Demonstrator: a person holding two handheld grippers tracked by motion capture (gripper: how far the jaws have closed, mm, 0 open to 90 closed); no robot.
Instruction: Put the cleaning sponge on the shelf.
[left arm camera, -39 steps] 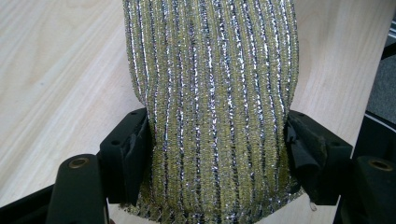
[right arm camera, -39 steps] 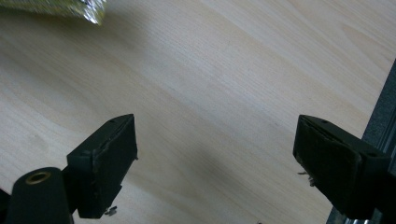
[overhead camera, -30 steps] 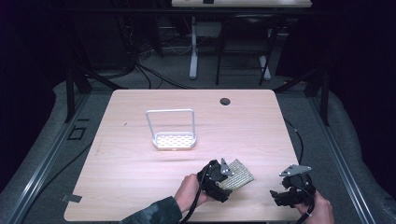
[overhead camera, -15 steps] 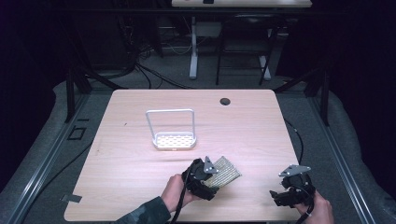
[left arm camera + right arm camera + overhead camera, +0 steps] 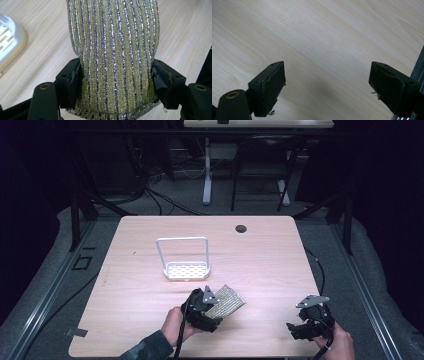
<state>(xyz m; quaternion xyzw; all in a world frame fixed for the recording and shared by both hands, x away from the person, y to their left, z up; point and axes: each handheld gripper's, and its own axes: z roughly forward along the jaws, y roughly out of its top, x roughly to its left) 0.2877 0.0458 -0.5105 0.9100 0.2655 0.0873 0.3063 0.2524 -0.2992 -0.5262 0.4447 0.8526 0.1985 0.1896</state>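
The left gripper (image 5: 212, 309) squeezes a sparkly green sponge (image 5: 113, 57) between its two fingers (image 5: 71, 82), near the front edge of the table (image 5: 260, 255). The sponge sticks out past the fingers, just in front of a white rack (image 5: 184, 267). The right gripper (image 5: 327, 85) has its fingers wide apart, holding nothing.

Three cameras, one wooden table

High view sits above the person's edge, looking forward and down over the whole table (image 5: 150, 320), the white rack (image 5: 184, 270) mid-frame. The left gripper view rides very close, facing the rack (image 5: 10, 47) past a glittery sponge (image 5: 112, 50); both views share these. The right gripper view hugs bare tabletop (image 5: 324, 37), well right of the rack
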